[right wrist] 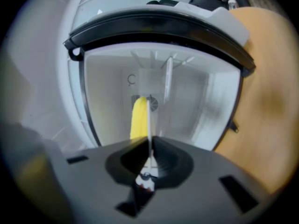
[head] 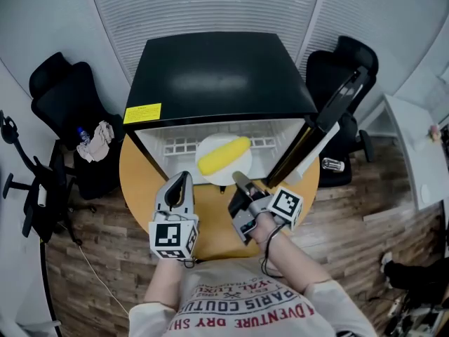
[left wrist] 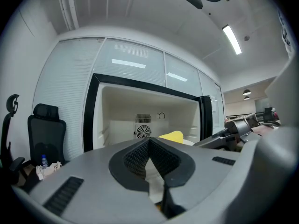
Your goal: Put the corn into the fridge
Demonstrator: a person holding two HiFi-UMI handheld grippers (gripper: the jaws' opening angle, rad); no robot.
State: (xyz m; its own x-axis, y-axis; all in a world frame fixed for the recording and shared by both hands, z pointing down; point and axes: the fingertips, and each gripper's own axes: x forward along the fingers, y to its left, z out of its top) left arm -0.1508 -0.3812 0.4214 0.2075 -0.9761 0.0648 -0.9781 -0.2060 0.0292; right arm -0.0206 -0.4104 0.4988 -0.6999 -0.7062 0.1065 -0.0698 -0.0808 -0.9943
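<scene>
Corn (head: 223,154) on plate (head: 228,177), just inside the open fridge (head: 217,76).
Right claw (head: 240,181) clamped on plate rim at fridge front (thin white edge between jaws); left claw (head: 184,180) closed on nothing, also at fridge front.

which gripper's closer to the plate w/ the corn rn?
Right. The right gripper is shut on the plate rim, corn lying on it. The left gripper is shut on nothing, just beside the plate's near-left edge.
</scene>
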